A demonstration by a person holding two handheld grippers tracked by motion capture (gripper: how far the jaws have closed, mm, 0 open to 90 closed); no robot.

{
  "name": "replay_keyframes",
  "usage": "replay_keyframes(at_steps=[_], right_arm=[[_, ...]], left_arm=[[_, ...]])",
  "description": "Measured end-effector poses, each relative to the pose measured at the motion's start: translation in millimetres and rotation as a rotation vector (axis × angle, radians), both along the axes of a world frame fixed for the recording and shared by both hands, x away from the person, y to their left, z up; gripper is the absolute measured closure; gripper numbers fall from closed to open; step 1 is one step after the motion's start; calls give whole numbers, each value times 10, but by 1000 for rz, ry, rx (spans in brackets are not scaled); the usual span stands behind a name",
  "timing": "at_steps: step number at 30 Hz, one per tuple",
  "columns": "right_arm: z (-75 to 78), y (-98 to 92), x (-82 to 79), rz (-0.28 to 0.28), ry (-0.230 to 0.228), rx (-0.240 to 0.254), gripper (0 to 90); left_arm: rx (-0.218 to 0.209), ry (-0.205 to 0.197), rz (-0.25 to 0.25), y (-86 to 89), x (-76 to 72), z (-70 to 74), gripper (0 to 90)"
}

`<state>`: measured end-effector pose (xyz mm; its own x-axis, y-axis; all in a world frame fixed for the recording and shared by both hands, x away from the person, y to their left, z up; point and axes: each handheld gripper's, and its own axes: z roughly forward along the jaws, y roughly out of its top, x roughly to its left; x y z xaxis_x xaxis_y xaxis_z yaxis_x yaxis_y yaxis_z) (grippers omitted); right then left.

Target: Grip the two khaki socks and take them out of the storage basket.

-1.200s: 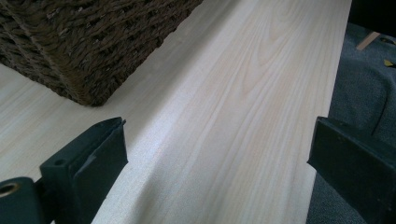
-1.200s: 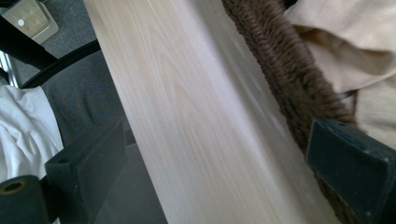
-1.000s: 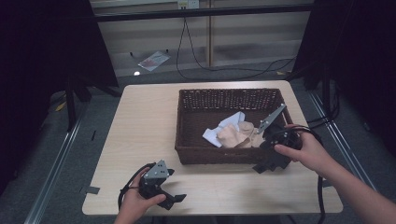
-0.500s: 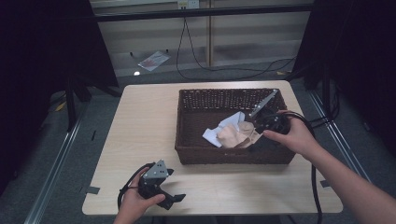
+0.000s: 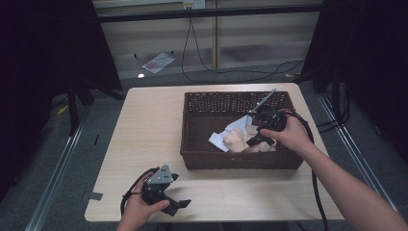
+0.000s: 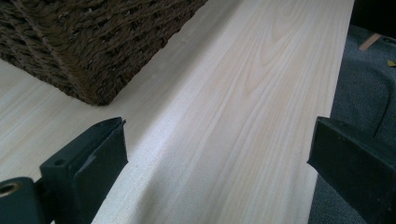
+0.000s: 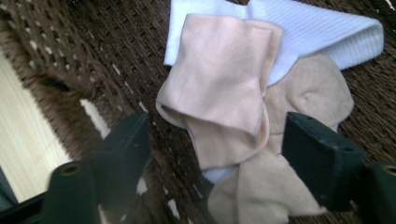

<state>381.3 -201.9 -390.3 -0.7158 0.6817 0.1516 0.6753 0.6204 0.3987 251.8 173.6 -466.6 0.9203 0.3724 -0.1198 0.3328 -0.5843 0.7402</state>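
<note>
In the high view, the right gripper (image 5: 256, 138) had moved from the near rim into the dark brown woven wicker basket (image 5: 192, 144) on the pale wooden table (image 5: 144, 134), while the left gripper (image 5: 166, 197) stayed resting near the front edge. The left gripper view showed its jaws spread over bare wood. The right gripper view showed jaws spread either side of a folded peach-coloured sock (image 7: 219, 88) atop a white ribbed sock (image 7: 322, 32) (likely a pick coming); no writing was readable.

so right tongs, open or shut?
Open: right tongs have both jaws spread wide in the right gripper view, straddling the peach sock in the wicker basket, gripping nothing.
</note>
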Motion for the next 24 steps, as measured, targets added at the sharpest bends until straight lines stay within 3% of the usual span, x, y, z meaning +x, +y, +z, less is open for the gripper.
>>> replay_keyframes(at_steps=[12,17,18,24], right_arm=[[-181,121,126,-18,7,2,351],[-239,166,151,-30,8,2,311],[-266,185,166,-35,10,-8,277],[-348,272,192,-28,28,-44,324]], left_arm=[[13,1,4,5,1,3,38],[6,0,3,4,2,-1,38],[14,-3,2,11,4,5,38],[14,-2,2,17,9,5,38]])
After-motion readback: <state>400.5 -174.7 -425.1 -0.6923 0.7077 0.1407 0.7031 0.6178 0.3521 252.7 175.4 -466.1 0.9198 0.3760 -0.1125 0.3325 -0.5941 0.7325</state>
